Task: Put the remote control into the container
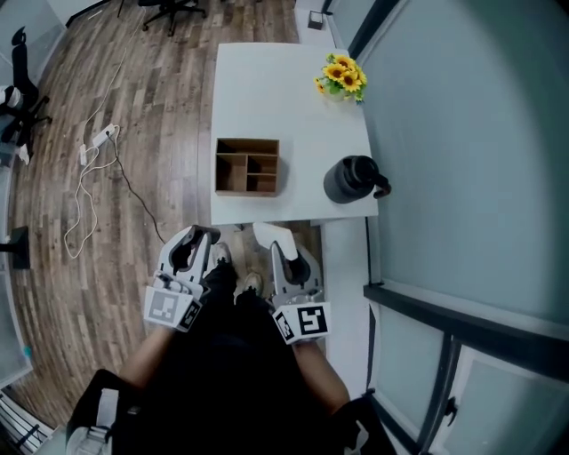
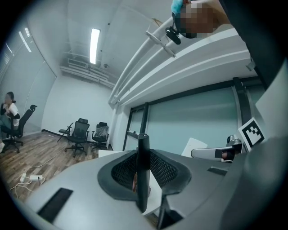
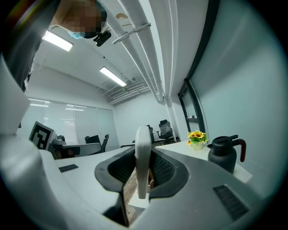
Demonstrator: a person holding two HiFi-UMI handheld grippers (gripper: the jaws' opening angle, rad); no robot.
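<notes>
- left gripper (image 2: 143, 184): jaws clamped on a black remote control (image 2: 143, 155), a thin slab seen edge-on and upright between the mesh pads.
- right gripper (image 3: 143, 179): jaws clamped on a white remote control (image 3: 143, 152), also upright and edge-on between the pads.
- Neither remote is in the container. In the head view both grippers sit side by side, close to the person's body and just short of the near edge of the table (image 1: 267, 84), over the floor.
- container (image 1: 247, 142): an open wooden box with dividers. It stands on the table close to the near edge, toward the left side, straight ahead of the gap between the grippers.
- black jug (image 1: 351, 180): stands at the near right corner of the table, handle to the right, near the container but apart from it.
- sunflowers (image 1: 342, 75): stand at the right edge, farther back, well apart from the container.
- glass partition (image 1: 462, 133): runs along the table's right edge, so that side is tight.
- Open tabletop lies behind the container. To the left of the table is wood floor with a cable (image 1: 89, 191) and a power strip (image 1: 104, 136). There are office chairs (image 1: 173, 11) beyond.
</notes>
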